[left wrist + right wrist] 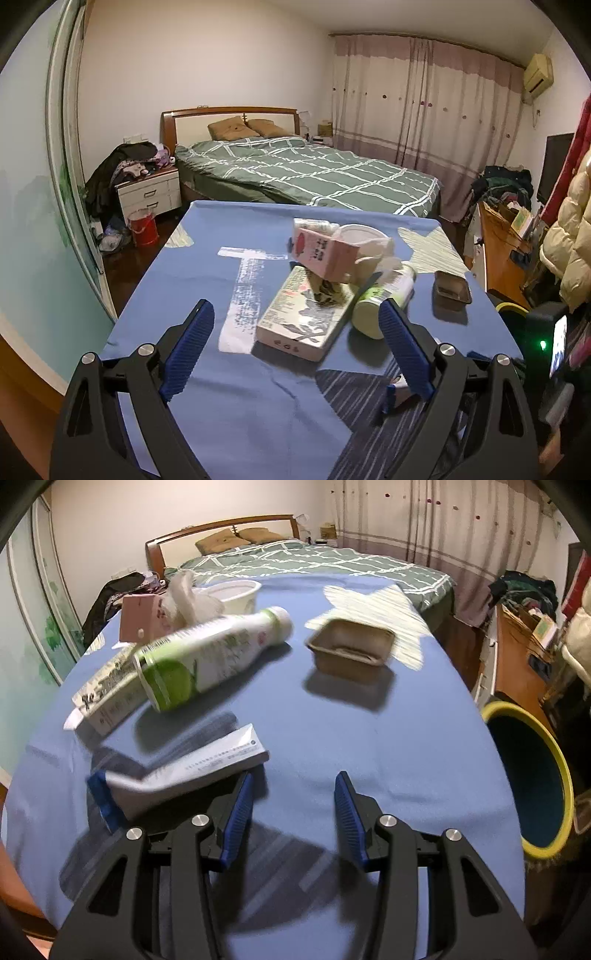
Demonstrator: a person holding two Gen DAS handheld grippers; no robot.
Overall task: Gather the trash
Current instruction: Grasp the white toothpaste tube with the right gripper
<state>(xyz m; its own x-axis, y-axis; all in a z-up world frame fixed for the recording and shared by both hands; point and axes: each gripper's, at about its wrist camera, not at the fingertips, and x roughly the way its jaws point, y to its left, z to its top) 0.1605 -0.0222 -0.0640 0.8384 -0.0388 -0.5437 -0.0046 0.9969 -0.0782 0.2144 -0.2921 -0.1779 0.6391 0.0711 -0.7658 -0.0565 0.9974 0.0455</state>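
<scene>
**Both grippers empty over the trash pile**

Hovering over the blue-covered desk [332,738], left gripper [297,325] has jaws wide apart, nothing between; right gripper [293,805] jaws half apart, empty too. Flattened tube [184,771] lies just beside the right jaws near the desk's near edge: light, soft, pinch across its middle. Plastic bottle [210,657] on its side, probably light, slick, may roll; grip the body. Brown tray [351,646] toward the far right corner; bin [524,775] off the right edge.
</scene>
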